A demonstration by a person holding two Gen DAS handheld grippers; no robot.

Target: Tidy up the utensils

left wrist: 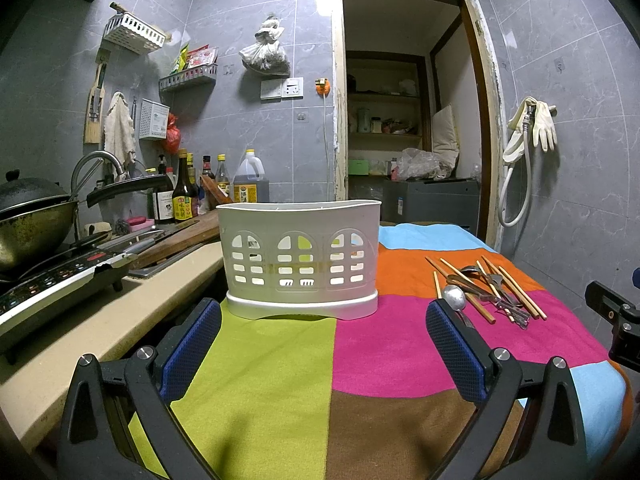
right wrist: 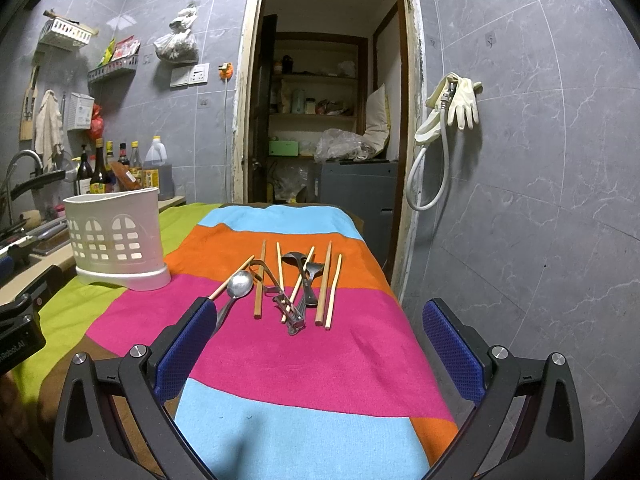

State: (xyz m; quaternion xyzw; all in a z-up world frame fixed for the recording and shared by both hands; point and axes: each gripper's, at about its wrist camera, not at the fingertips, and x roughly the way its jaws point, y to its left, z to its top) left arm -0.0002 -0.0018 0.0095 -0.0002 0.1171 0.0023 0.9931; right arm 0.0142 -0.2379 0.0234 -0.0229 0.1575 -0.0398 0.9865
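Utensils [right wrist: 286, 286] piled on cloth [right wrist: 320, 352], caddy [right wrist: 116, 236] nearby; L tool [left wrist: 322, 344] & R tool [right wrist: 316, 344] both released.

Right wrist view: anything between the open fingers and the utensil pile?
Nothing visible. Bare striped cloth lies between the right gripper and the pile of wooden chopsticks and metal spoons; the white slotted plastic caddy stands off left.
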